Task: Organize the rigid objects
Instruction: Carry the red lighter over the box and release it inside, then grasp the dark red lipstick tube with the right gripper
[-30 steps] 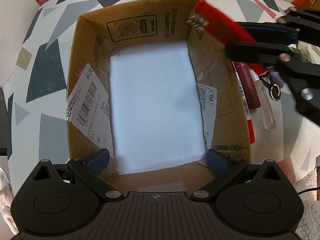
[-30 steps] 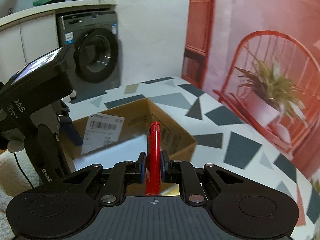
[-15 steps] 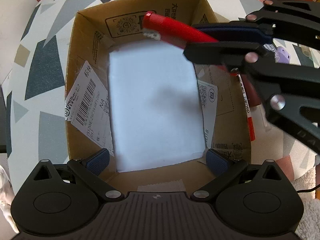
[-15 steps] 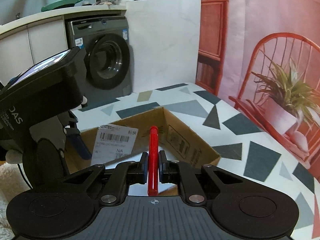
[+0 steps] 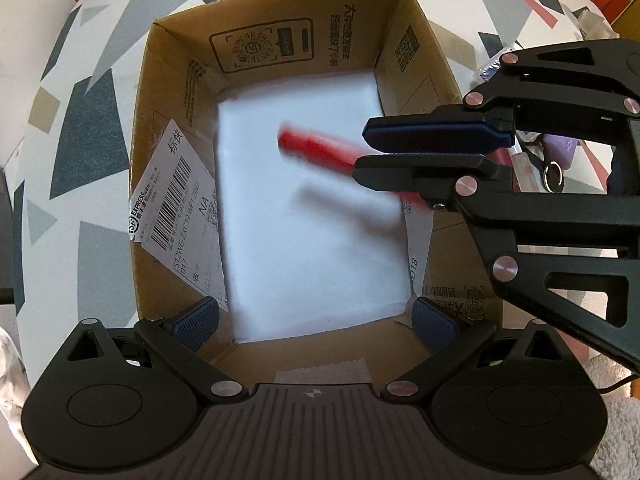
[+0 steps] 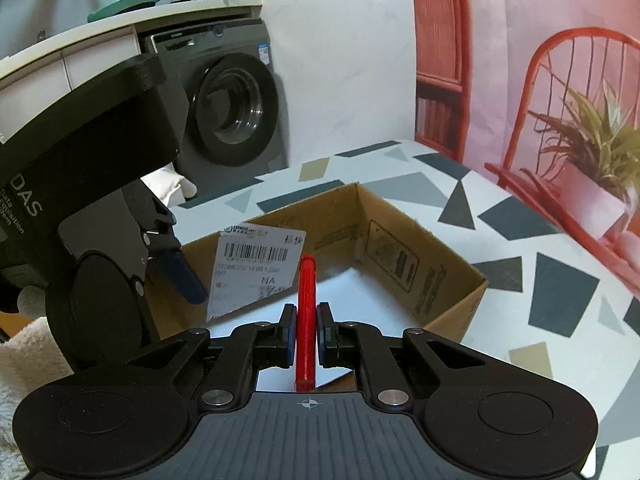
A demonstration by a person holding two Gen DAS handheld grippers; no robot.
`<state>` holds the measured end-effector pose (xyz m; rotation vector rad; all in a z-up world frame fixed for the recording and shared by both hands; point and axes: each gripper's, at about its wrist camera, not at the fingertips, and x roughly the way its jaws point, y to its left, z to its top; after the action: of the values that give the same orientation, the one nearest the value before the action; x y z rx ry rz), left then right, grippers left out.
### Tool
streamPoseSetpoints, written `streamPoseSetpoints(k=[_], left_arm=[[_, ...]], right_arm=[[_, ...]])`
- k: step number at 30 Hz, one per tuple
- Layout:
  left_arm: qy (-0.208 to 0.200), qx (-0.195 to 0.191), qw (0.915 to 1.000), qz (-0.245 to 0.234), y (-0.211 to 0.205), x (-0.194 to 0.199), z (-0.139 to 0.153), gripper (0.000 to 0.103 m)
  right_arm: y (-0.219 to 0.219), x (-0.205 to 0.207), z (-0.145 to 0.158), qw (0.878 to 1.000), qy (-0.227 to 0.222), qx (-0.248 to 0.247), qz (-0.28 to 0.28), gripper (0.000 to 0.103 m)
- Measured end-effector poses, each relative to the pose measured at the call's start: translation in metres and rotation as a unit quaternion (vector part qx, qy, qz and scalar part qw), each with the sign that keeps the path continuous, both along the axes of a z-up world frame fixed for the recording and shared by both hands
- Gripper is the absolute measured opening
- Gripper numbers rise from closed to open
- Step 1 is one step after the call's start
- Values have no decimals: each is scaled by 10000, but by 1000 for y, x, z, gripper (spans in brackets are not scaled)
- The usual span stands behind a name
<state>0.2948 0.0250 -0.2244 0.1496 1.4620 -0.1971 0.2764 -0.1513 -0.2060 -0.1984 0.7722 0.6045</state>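
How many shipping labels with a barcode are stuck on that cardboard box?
1 with a clear barcode: the white shipping label hangs over the left wall of the cardboard box. A second sticker on the right wall is partly hidden, so I cannot tell.

A matt brown corrugated cardboard box [image 5: 176, 128] with printed black markings holds a smooth white paper sheet [image 5: 312, 240] and a peeling paper shipping label [image 5: 176, 204]. The red pen [image 6: 306, 312] (glossy plastic) sits between matt black plastic fingers [image 6: 289, 336] with blue rubbery, textured pads. A smooth patterned cloth covers the tabletop [image 5: 80, 128].
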Motion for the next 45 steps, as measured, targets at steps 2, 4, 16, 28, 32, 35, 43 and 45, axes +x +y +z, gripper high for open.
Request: streamPoseSetpoints(k=[2, 4, 16, 28, 32, 35, 43, 45], left_arm=[[6, -1, 10000, 7, 0, 1, 0, 103], [9, -5, 10000, 5, 0, 0, 0, 103], [42, 19, 10000, 7, -1, 3, 0, 103], [39, 46, 10000, 0, -1, 3, -1, 103], [32, 62, 10000, -5, -2, 3, -1, 103], [33, 59, 10000, -5, -2, 2, -1, 103], [30, 54, 10000, -6, -2, 2, -1, 103], [26, 61, 10000, -7, -2, 2, -1, 103]], right_arm=[[-1, 0, 0, 10000, 28, 11, -25, 13], [-2, -1, 0, 10000, 38, 30, -47, 15], [-35, -20, 23, 9986, -308, -149, -402, 36], [-88, -50, 14, 9947, 2, -908, -487, 68], [-88, -51, -4, 9927, 293, -1086, -426, 62], [-88, -47, -18, 9912, 509, -1122, -491, 51], [-92, -25, -40, 9870, 881, -953, -951, 37], [-92, -19, -44, 9850, 969, -992, -1030, 34]])
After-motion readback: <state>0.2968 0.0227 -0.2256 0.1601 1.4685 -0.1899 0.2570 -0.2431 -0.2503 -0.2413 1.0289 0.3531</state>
